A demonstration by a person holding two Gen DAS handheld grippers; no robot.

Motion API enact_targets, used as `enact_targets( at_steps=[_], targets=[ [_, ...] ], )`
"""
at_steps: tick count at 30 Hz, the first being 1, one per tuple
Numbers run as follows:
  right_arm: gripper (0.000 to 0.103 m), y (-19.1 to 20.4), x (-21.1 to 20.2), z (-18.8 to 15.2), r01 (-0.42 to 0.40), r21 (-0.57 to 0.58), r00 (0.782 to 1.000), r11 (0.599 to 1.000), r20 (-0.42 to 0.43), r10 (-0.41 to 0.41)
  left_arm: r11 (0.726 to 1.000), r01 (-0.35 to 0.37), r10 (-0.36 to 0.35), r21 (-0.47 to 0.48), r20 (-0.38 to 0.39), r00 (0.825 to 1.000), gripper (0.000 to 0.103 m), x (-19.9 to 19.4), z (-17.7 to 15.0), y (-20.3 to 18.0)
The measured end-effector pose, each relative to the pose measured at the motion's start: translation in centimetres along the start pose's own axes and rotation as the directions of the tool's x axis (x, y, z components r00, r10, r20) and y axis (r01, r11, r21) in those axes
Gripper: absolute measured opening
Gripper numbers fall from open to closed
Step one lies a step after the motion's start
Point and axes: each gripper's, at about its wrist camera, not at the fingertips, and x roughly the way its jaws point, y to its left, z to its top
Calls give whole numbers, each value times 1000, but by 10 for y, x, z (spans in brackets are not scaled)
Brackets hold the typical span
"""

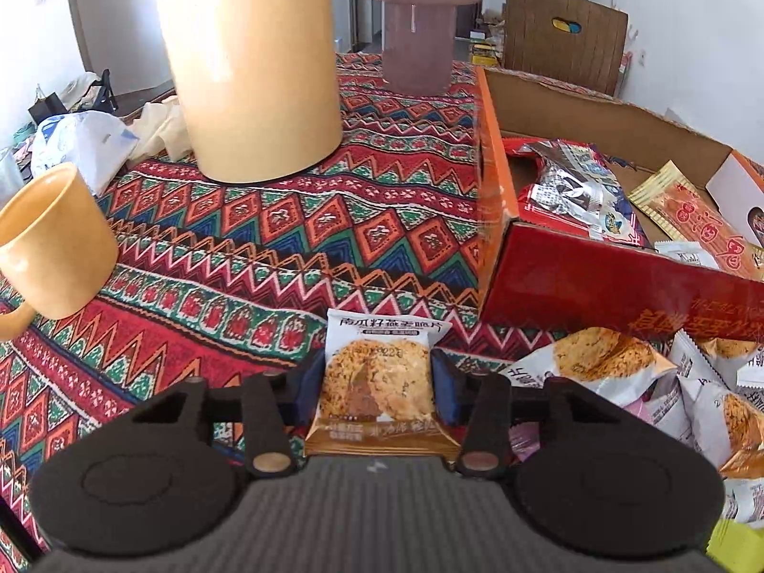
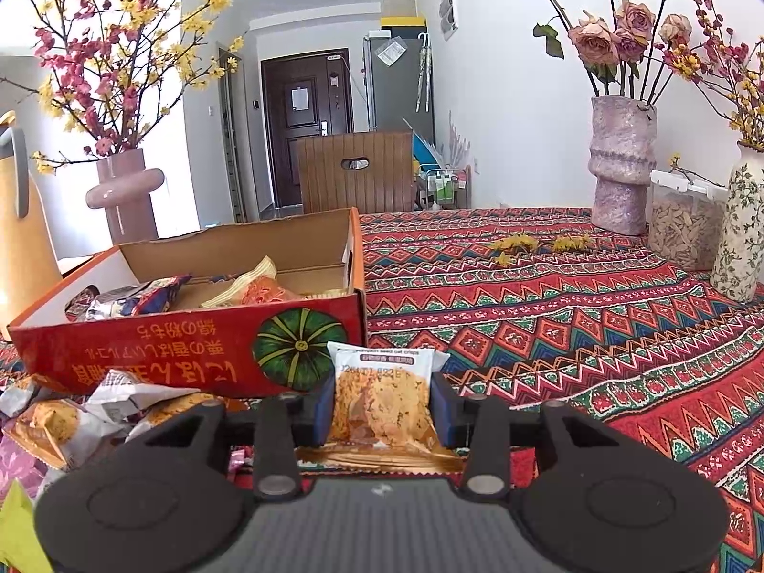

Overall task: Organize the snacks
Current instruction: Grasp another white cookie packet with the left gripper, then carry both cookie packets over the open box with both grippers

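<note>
Left gripper (image 1: 377,394) and right gripper (image 2: 382,408) each clamped a crisp packet (image 1: 379,382) (image 2: 379,401), both held above the tablecloth (image 1: 286,219) near the red box (image 2: 191,348). Box held a few snacks; loose packet pile (image 1: 668,391) beside it remained, so roughly midway.

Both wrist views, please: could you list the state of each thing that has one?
Left gripper: shut on a cookie packet.
Right gripper: shut on another cookie packet.
Snack box: open-topped, partly filled with wrapped snacks.
Loose packets: piled outside the box.
Yellow mug: upright.
</note>
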Motion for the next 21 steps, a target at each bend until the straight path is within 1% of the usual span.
enact_targets(
  at_steps=[8,13,21],
  targets=[
    [40,1,0,-1,-2,-6,1000,1000,2,2,1000,13,-13,6,62,998,45,-14,-5,5],
    [40,1,-2,-1,-5,-7,1000,1000,13,5,1000,12,-12,3,80,997,45,-21,-6,7],
    [40,0,-15,0,-18,2,997,1000,81,17,1000,31,-31,-1,132,991,45,-40,-7,8]
  ],
)
